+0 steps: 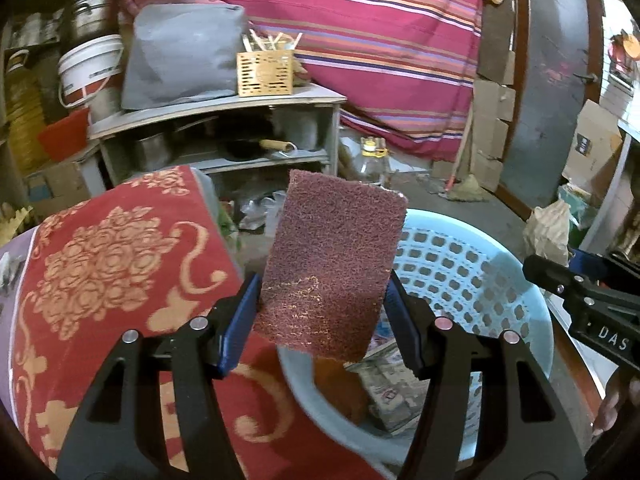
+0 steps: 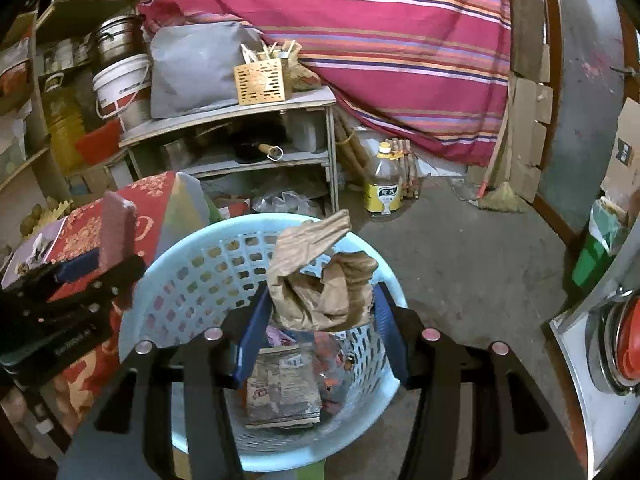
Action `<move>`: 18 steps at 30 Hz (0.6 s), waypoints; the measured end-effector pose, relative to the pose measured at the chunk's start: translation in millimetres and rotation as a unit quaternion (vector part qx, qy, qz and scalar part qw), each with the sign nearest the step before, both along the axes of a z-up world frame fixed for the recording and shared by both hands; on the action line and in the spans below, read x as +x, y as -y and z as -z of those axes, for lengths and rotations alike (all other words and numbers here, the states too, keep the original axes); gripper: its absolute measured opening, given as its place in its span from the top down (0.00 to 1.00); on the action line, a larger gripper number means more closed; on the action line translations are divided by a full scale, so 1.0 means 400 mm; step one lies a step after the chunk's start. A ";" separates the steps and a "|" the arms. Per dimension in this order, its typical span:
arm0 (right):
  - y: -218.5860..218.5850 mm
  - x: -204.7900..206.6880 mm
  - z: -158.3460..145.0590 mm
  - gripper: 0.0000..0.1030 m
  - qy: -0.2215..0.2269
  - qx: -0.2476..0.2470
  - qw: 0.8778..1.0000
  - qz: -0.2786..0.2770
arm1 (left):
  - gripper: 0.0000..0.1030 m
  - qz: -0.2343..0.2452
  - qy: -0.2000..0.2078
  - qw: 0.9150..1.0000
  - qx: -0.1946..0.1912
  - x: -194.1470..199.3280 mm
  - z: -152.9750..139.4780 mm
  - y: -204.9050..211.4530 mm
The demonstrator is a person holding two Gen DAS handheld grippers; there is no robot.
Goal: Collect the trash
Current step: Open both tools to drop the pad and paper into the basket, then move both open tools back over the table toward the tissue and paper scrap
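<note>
Dim, cluttered storeroom. Across the back from 11 to 1 o'clock, a large striped cloth [image 2: 380,40] in magenta, orange and purple. At 10 o'clock, a grey two-tier shelf unit [image 2: 256,136] bearing a grey fabric bundle [image 2: 192,68] and a perforated wooden holder [image 2: 260,82] with sticks in it; a pan with a wooden handle on the lower tier. Further toward 9 o'clock, a white bucket [image 2: 120,84] under a metal pot [image 2: 116,40]. On the bare grey concrete floor [image 2: 460,260] at 12 o'clock, a clear oil bottle [image 2: 384,184] with a yellow label. At 2 o'clock, a grey door [image 2: 576,100] edged by cardboard pieces. Lower left, a red floral-patterned cover [image 1: 108,260].
</note>
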State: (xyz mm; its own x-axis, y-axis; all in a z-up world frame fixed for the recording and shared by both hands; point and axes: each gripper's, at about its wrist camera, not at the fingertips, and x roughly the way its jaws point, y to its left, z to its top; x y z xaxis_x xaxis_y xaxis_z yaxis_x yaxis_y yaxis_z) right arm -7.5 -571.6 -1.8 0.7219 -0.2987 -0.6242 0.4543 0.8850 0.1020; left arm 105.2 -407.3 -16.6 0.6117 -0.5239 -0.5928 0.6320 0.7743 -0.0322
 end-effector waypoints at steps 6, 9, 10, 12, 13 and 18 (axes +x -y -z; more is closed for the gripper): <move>0.007 0.000 -0.001 0.50 0.002 0.003 1.000 0.002 | 0.24 0.011 0.007 1.000 -0.002 -0.013 -0.008 0.012; 0.004 0.003 -0.003 0.50 0.004 0.003 1.000 0.000 | 0.20 0.004 0.017 1.000 -0.004 -0.017 -0.025 -0.010; -0.001 0.004 -0.004 0.50 0.005 0.003 1.000 -0.001 | 0.16 -0.002 0.020 1.000 -0.004 -0.016 -0.029 -0.020; -0.014 0.008 -0.009 0.50 0.007 0.001 1.000 -0.005 | 0.11 -0.022 0.025 0.999 -0.009 -0.007 -0.042 -0.052; -0.020 0.010 -0.011 0.49 0.008 0.000 1.000 -0.007 | 0.10 -0.031 0.026 0.999 -0.012 -0.002 -0.047 -0.069; -0.057 0.026 -0.023 0.49 0.011 -0.005 1.000 -0.018 | 0.08 -0.072 0.027 0.997 -0.018 0.027 -0.070 -0.160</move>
State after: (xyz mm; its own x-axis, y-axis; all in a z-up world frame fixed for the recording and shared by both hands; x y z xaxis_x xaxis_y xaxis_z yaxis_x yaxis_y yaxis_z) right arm 3.0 -548.8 7.5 0.7463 -0.2775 -0.6049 0.4193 0.9019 0.1035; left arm 116.2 -343.4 11.5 0.7131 -0.4485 -0.5389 0.5156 0.8563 -0.0303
